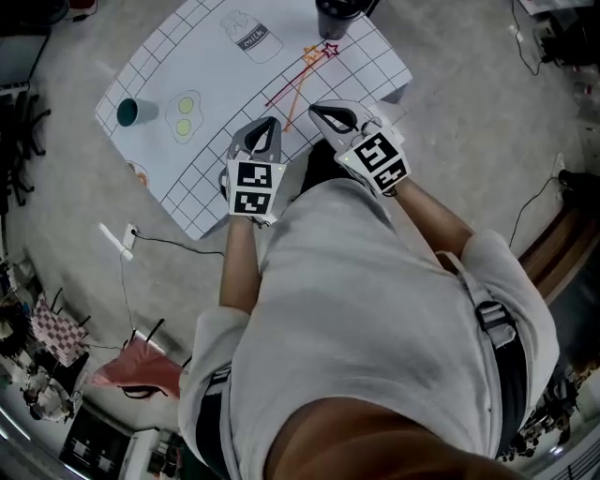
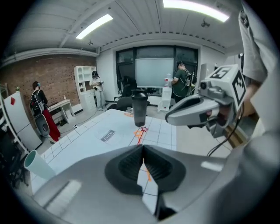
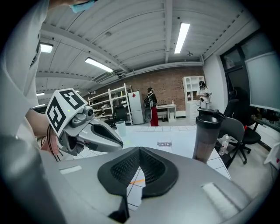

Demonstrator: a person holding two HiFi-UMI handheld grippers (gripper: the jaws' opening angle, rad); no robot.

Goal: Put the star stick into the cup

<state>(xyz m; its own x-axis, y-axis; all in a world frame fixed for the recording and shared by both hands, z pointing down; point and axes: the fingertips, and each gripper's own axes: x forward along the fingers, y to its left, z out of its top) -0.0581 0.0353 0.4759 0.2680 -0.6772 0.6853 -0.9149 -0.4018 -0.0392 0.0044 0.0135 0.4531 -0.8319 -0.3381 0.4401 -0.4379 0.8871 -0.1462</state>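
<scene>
Tall dark cup (image 1: 335, 16) stands upright at the far edge of the gridded white table (image 1: 208, 186). Its smoky wall gives nothing away about what's inside. The smaller teal cup (image 1: 136, 112) sits over on the left side, well apart from the dark one, and its inside is too dim to read.

The star stick (image 1: 305, 73) lies flat on the grid, outside the cup. Its star end is just beside the dark cup's base, and the shaft slants back toward the two grippers, with the near end just ahead of the left one's tip.

The left gripper (image 1: 269, 126) hovers over the near part of the table, jaws pressed together, nothing pinched. The right gripper (image 1: 319, 112) is close alongside, jaws together too and empty, with the stick running out ahead between the pair.
</scene>
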